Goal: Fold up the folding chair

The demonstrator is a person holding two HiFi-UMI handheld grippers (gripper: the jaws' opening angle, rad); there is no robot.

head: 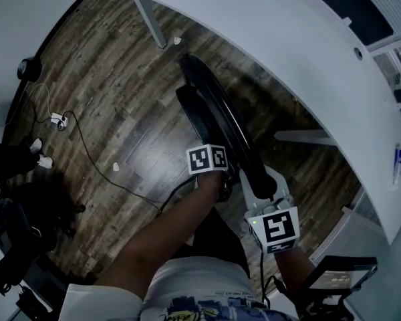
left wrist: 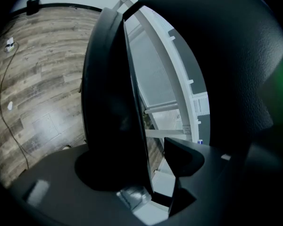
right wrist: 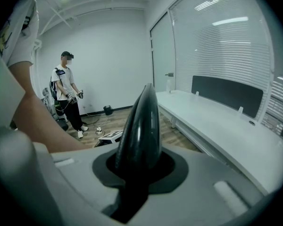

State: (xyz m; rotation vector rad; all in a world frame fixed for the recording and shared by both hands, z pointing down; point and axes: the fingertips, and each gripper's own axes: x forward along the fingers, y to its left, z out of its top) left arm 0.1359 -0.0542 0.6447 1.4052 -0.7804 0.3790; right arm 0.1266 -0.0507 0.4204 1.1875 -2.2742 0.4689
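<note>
Head view shows the chair (head: 217, 112) folded nearly flat, edge-on on the floor (head: 120, 112) beside the desk (head: 287, 45); folding looks almost done, perhaps a last squeeze left. Right gripper (right wrist: 139, 173) pinches its rim; left gripper (left wrist: 148, 171) jaws stand spread beside a panel, not pressing; no container shows.

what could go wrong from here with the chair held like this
1. The left gripper's jaws stand apart around the folding chair's panel, so only the right gripper clamps its thin edge; the chair may twist or slip.
2. The chair stands close beside the white desk and could knock against it if it tips.
</note>
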